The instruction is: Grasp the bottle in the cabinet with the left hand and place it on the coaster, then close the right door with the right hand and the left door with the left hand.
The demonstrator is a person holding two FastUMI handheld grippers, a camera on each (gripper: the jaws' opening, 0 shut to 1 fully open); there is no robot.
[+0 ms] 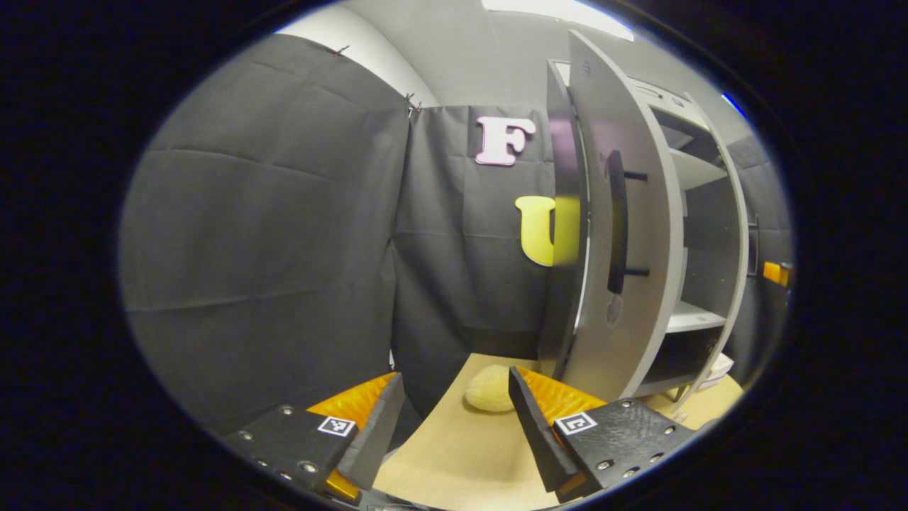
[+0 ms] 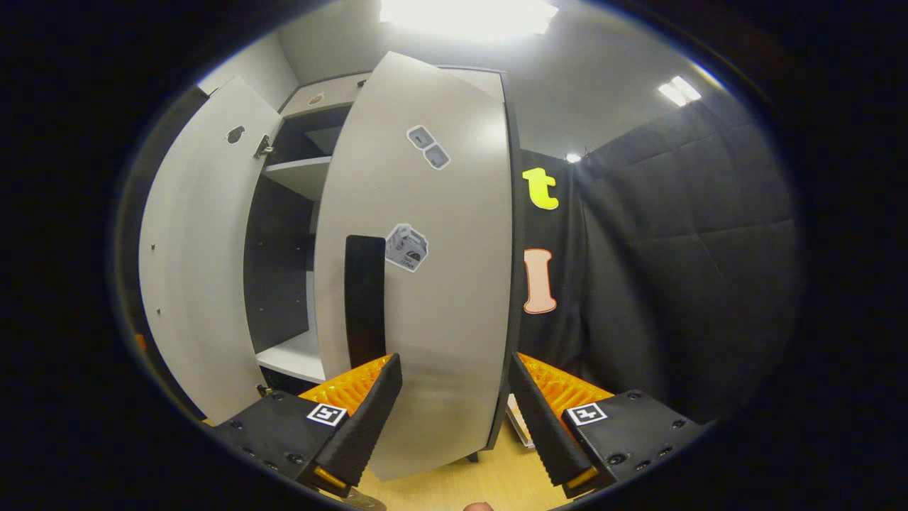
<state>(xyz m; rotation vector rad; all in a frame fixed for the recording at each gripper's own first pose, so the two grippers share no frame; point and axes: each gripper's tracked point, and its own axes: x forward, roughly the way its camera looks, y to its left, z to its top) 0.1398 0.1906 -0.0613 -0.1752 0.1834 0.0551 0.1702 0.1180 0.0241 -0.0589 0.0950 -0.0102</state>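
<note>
My left gripper [image 1: 457,433] is open over the wooden table [image 1: 461,461], with nothing between its fingers. Just beyond it lies a pale yellow fluffy round coaster [image 1: 486,389], partly behind the right finger. The grey cabinet's left door [image 1: 631,284] stands open with a black handle [image 1: 616,227], and shelves [image 1: 695,319] show behind it. My right gripper [image 2: 454,419] is open and sits close to the outer face of the right door [image 2: 440,284], which is swung partway round. That door carries a black handle [image 2: 364,298] and stickers. I cannot tell whether the gripper touches the door.
In the right gripper view the left door [image 2: 191,270] stands wide open beside the dark interior shelves [image 2: 294,177]. The booth's black cloth wall [image 1: 269,234] is close on the left. A white object [image 1: 720,365] lies by the cabinet's foot. An orange part [image 1: 777,273] shows at the far right.
</note>
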